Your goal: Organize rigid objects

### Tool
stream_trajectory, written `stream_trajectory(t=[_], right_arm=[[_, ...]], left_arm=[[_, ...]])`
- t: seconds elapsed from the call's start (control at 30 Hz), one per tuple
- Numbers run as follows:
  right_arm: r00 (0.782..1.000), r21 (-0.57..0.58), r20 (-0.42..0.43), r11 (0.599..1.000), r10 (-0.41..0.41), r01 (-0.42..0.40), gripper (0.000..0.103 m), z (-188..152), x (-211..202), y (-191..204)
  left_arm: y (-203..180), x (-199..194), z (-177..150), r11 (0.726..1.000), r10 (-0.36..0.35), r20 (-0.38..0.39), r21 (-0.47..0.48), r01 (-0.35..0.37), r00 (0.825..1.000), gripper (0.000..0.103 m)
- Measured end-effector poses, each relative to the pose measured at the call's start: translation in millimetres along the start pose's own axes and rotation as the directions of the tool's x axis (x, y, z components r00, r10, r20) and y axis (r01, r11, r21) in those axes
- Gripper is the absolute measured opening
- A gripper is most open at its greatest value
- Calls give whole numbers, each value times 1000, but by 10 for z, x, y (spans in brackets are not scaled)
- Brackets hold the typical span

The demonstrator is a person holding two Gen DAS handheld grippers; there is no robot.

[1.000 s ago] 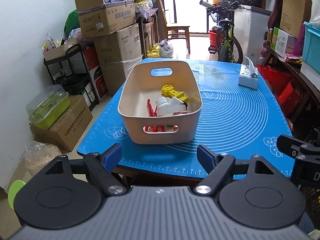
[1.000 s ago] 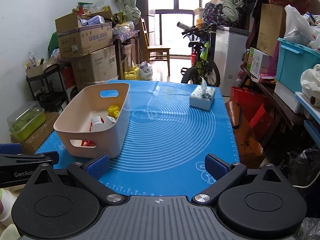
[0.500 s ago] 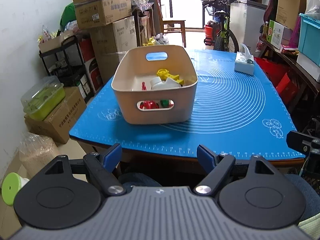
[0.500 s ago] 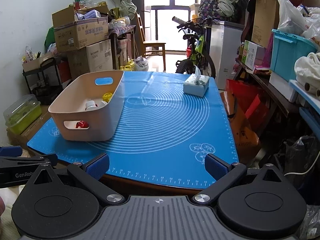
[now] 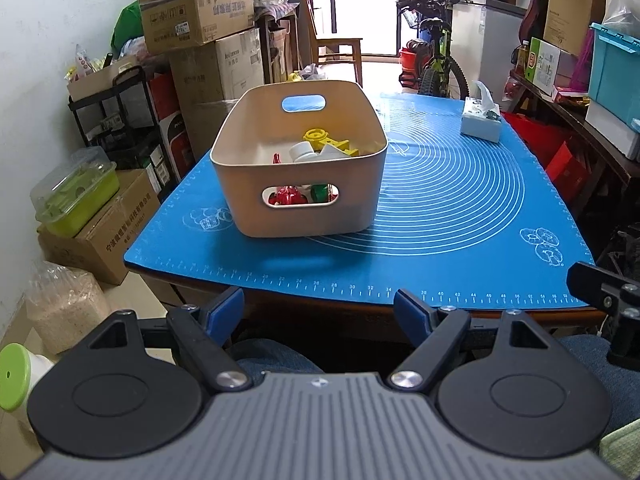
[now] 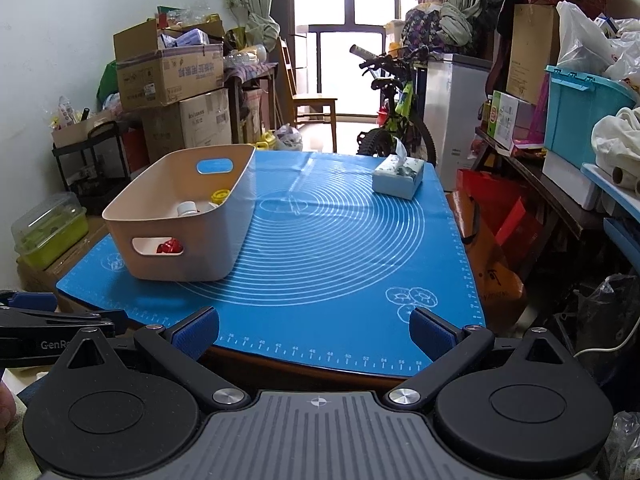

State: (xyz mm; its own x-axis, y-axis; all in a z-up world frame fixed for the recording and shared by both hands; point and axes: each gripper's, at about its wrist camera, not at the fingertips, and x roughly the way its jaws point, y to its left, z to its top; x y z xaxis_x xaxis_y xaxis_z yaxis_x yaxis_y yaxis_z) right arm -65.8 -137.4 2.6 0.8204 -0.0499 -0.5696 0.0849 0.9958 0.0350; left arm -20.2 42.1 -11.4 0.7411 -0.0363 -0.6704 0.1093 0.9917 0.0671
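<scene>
A beige plastic basket (image 5: 298,220) stands on the blue mat (image 5: 452,216), left of the middle; it also shows in the right wrist view (image 6: 180,260). Inside lie a yellow toy piece (image 5: 320,138), a white bottle (image 5: 302,152), a red object (image 5: 286,196) and a green one (image 5: 319,192). My left gripper (image 5: 320,314) is open and empty, held off the table's near edge, well short of the basket. My right gripper (image 6: 314,330) is open and empty over the mat's near edge.
A tissue box (image 6: 398,174) sits at the mat's far right. Cardboard boxes (image 5: 196,12) and a black rack (image 5: 116,120) crowd the left wall. A bicycle (image 6: 396,120) and shelves with a teal bin (image 6: 580,116) stand at the back and right.
Both grippers have pulled back from the table towards me and lowered; the basket and mat look farther away. Both stay open and empty.
</scene>
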Motion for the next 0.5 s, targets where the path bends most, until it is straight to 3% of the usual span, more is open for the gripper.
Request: stream_trajectory(t=[0.5], right_arm=[[1000, -2, 7, 1000, 4, -4, 101, -7, 0, -25]], left_arm=[[-14, 3, -5, 1000, -1, 3, 6, 1, 1000, 82]])
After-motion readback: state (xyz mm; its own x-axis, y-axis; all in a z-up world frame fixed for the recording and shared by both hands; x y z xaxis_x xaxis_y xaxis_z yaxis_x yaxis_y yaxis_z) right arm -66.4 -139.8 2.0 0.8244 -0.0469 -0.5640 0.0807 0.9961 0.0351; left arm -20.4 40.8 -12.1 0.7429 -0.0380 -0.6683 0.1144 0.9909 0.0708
